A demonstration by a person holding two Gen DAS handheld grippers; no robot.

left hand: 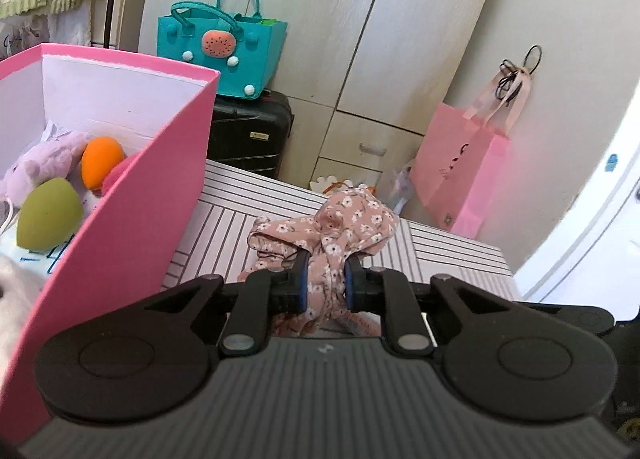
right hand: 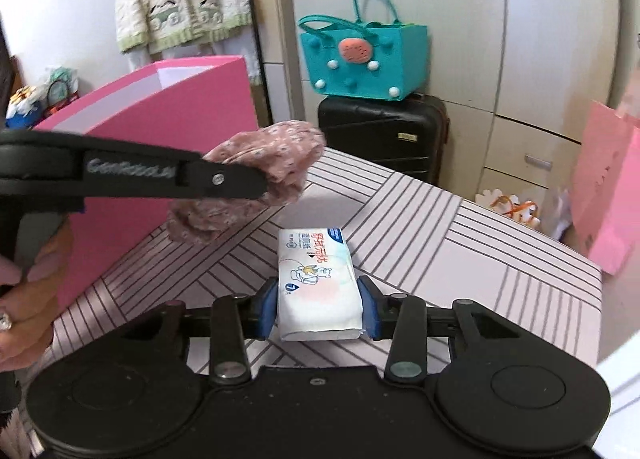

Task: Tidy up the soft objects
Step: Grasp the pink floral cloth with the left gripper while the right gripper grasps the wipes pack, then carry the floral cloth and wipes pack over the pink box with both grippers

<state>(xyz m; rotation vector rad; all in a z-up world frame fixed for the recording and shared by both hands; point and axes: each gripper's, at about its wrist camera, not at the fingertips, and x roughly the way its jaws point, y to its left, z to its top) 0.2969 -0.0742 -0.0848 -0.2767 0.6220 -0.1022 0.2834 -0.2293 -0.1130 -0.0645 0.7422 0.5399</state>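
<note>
Here, left fingers [left hand: 326,273] pinch floral cloth [left hand: 344,227]; right fingers [right hand: 320,305] clamp tissue pack [right hand: 318,283].

The table [right hand: 460,243] bore a pale pink top ruled with dark stripes set in blocks of differing direction. On its left part stood an open pink box [left hand: 132,227], white inside. Whether the white tissue pack [right hand: 316,283] lay on the top, towards the near edge, could not be told. The floral fabric [right hand: 264,163] hung clear of the surface beside the box.
</note>
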